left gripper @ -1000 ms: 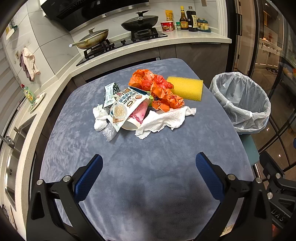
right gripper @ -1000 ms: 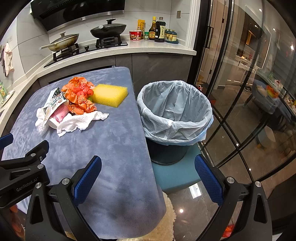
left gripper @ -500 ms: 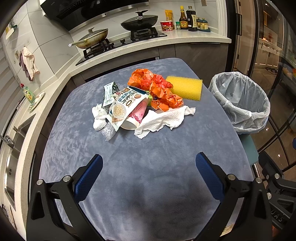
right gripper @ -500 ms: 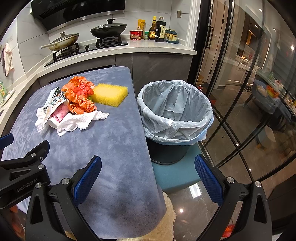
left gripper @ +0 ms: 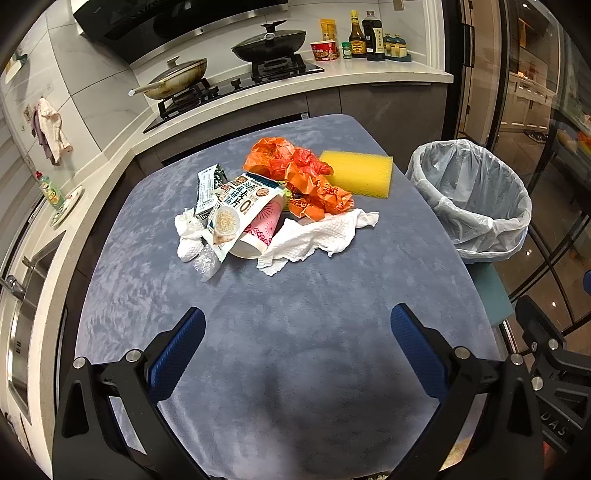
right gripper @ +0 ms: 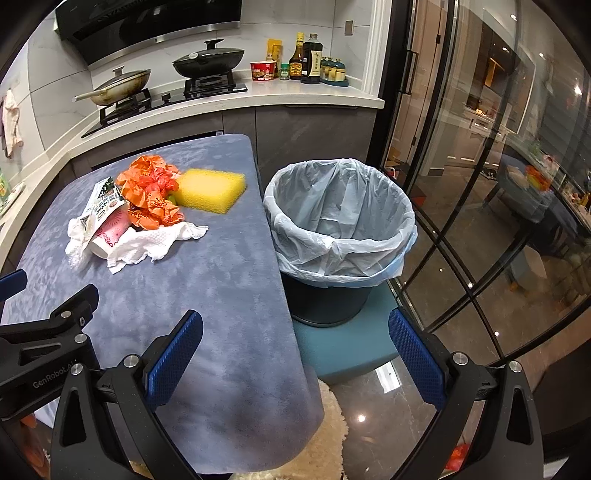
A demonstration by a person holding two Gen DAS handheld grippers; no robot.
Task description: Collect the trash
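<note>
with my left gripper (left gripper: pixel 297 345) and right gripper (right gripper: pixel 295 345) both spread and empty, i should pinch the paper towel (left gripper: pixel 317 236) at its raised fold, then carry it over the bin (right gripper: pixel 341 225).

table cover (left gripper: pixel 295 350): matt plush cloth | bin liner (right gripper: pixel 343 221): thin plastic | sponge (left gripper: pixel 358 171): porous foam

Grey-blue cloth (left gripper: pixel 295 332) covered table. Yellow sponge (left gripper: pixel 356 172) lay on it. Behind, pale counter (left gripper: pixel 369 72) carried gas hob (left gripper: pixel 236 83): lidded black wok (left gripper: pixel 269 46) on one burner, lidded steel pan (left gripper: pixel 173 77) on other. Sauce bottles (left gripper: pixel 365 35) and red instant-noodle cup (left gripper: pixel 324 50) stood together at counter's far end. Cloth (left gripper: pixel 50 129) hung on tiled wall. Sink (left gripper: pixel 22 295) sat along near counter edge. Glass doors (right gripper: pixel 498 166) reflected room lights.
</note>
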